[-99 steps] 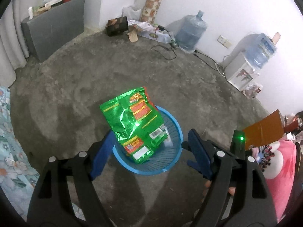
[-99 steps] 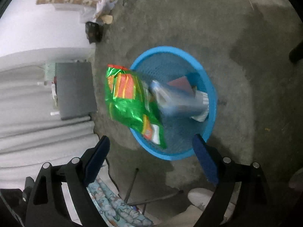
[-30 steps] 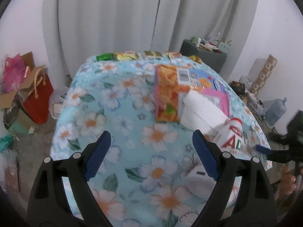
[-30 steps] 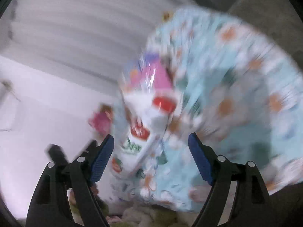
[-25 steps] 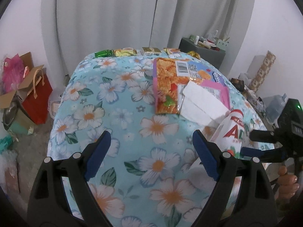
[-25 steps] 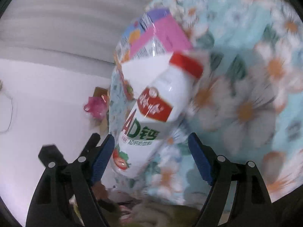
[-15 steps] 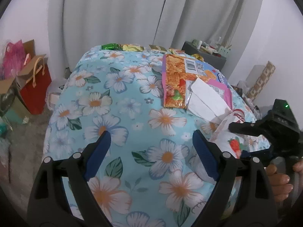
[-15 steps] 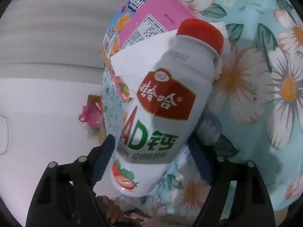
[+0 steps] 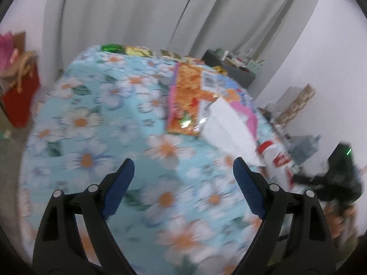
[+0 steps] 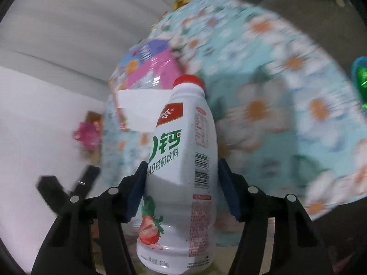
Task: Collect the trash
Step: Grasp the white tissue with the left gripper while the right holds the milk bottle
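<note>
Right tongs closing around the drink bottle at the table edge

In the right wrist view the white bottle (image 10: 181,160) fills the centre of the frame, its long axis running up the picture from the strawberry end at the bottom to the red cap at the top, straight along the line of the right tongs (image 10: 182,183). Their jaws are closing with the bottle between them, the blue pads at or just beside its sides; blur hides whether they press yet. The tongs point steeply down over the flowered tablecloth (image 10: 286,105). In the left wrist view the left tongs (image 9: 181,188) stand wide apart with nothing between them, low in the frame, while the bottle sits at the right edge, well apart from them, beyond the paper (image 9: 227,128) and the snack bag (image 9: 188,100). The right hand is clearly the nearer.
</note>
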{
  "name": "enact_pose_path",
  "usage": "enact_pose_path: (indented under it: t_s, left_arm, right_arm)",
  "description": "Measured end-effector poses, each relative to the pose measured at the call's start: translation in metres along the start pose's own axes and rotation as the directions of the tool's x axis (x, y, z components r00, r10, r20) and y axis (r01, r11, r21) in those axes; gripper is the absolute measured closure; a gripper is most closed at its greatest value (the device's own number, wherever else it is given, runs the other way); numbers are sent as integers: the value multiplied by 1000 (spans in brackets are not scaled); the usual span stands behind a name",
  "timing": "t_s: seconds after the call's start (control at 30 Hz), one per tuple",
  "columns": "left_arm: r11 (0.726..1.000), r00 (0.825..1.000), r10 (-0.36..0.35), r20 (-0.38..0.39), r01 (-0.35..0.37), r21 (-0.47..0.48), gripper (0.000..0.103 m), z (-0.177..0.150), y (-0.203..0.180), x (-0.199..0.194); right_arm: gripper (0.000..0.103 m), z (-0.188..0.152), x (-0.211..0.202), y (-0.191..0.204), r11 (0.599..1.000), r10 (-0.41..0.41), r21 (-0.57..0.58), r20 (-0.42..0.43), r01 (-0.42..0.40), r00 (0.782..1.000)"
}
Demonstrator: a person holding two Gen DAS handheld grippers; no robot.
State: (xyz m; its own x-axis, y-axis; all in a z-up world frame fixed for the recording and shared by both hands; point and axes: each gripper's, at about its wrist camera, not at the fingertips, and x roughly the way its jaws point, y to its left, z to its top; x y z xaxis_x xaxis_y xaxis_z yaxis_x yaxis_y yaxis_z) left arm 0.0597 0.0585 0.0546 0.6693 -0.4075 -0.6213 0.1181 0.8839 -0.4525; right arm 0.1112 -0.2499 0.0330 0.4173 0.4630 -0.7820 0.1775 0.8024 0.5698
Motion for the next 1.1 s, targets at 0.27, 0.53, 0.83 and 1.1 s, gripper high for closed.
enact_pose_path:
  t_s: [0.27, 0.53, 0.83, 1.1]
  left_arm:
    - [994, 993, -105, -56, 106, 12, 43, 40, -32, 52]
    - [986, 994, 80, -78, -68, 151, 67, 61, -65, 102]
    - [995, 992, 37, -122, -25, 96, 103, 44, -61, 93]
    - [994, 998, 20, -52, -14, 107, 78, 54, -69, 74]
  right_arm:
    - [42, 14, 16, -6, 997, 81, 6, -29, -81, 996]
    - [42, 16, 20, -16, 987, 163, 16, -12, -163, 987]
    - [42, 8, 11, -20, 984, 180, -3, 14, -180, 984]
    - [42, 4, 10, -15, 989, 147, -23, 36, -146, 989]
